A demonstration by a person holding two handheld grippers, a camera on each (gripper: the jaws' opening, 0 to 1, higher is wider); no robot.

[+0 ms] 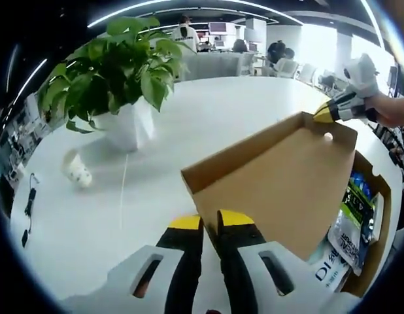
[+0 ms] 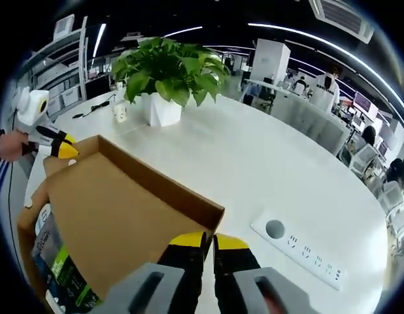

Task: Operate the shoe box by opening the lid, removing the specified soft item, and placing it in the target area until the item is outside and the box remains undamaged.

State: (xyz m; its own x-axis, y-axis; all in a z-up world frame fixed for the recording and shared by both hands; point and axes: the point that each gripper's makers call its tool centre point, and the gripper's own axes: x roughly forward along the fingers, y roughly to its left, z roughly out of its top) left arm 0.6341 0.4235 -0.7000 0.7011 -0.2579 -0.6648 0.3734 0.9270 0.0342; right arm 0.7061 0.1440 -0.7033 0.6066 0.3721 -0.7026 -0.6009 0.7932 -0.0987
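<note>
Both grippers, left and right, pinch opposite corners of the lid, jaws closed on card. Lid stands half raised over the box on the table. Soft packet lies inside. Opening step under way; next, swing lid fully back.

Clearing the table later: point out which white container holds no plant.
The small spotted cup, standing apart on the white table; the big pot beside it carries the leafy plant.
</note>
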